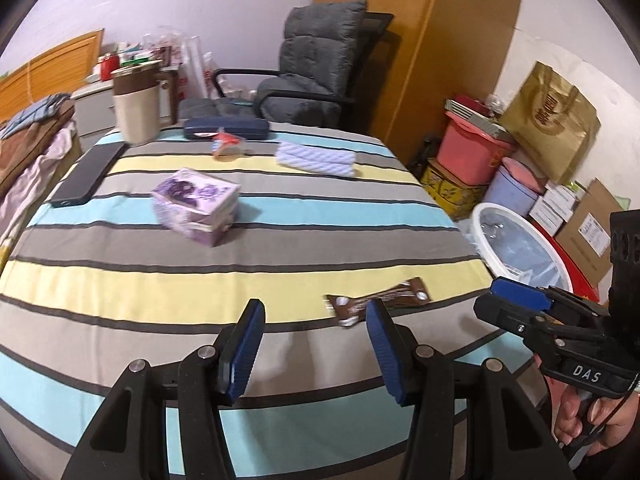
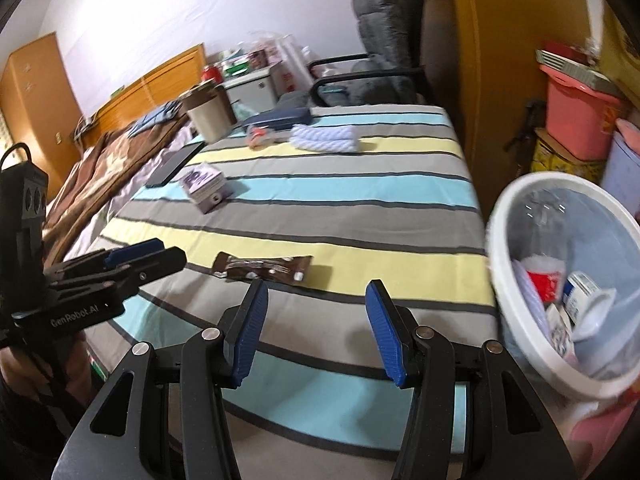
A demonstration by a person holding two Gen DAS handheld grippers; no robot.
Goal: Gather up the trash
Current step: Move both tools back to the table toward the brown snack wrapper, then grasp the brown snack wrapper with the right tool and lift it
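**A:** What fills the scene?

**B:** A striped cloth (image 1: 256,280) covers a wide counter. Off its right edge stands a white trash bin (image 2: 532,364) lined with clear plastic, with cartons and a red cup already inside. On the cloth, from far to near: a beige jug (image 1: 136,100), a dark phone (image 1: 88,176), a folded pale towel (image 1: 316,158), a purple box (image 1: 196,204), a small crumpled wrapper (image 1: 226,144), and nearest, a flat brown wrapper (image 1: 378,300).

**B:** And the grippers?

**A:** The left gripper (image 1: 316,344) and right gripper (image 2: 318,326) both hover released and empty, just short of the brown wrapper.

**B:** What could go wrong?

**A:** I'd judge the wrapper, lying flat, could slide or let the pads pinch cloth instead. Two grippers converging on it might collide. Carried loosely, it could miss the bin's rim.
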